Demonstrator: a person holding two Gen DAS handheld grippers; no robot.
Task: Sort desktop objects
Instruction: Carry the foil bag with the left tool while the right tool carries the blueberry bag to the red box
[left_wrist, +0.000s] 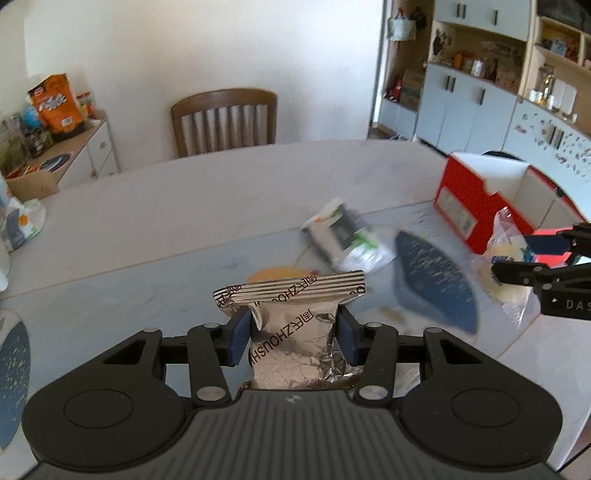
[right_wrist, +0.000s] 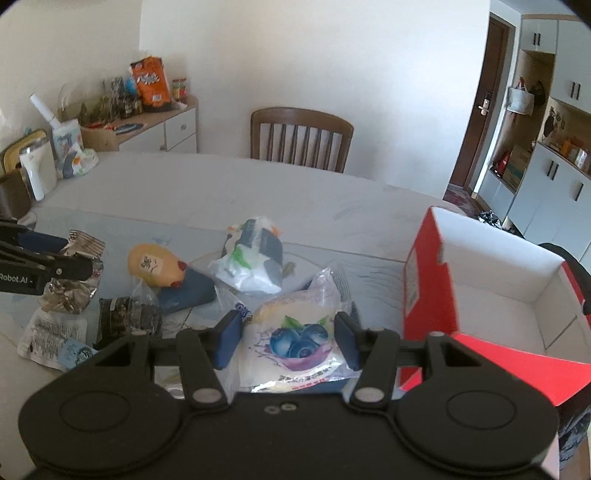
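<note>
Silver foil snack packet (left_wrist: 295, 332): clamped between the blue pads of my left tongs (left_wrist: 293, 341), held upright and clear of the desk (left_wrist: 184, 206), striped seal at the top. In the right wrist view the same packet (right_wrist: 79, 269) shows at far left, crumpled, in those tongs (right_wrist: 55, 266).

Blueberry bread packet (right_wrist: 295, 343): gripped by my right tongs (right_wrist: 288, 341), the pads pressing its clear wrapper on both sides, lifted above the clutter. From the left wrist view it (left_wrist: 508, 254) hangs at the right edge in the right tongs (left_wrist: 524, 258).

Red box (right_wrist: 480, 295): open, white inside, on the desk just right of the blueberry packet; also seen far right from the left side (left_wrist: 476, 199).

Left lying on the desk:
- white-and-green bag (right_wrist: 255, 258), middle;
- yellow bun with a label (right_wrist: 155, 269), left of it, resting on a dark blue mat (right_wrist: 192, 295);
- dark wrapped snack (right_wrist: 125, 317), near left;
- white sachet (right_wrist: 48, 339), nearest left.

Wooden chair (right_wrist: 301, 140) at the far side.
</note>
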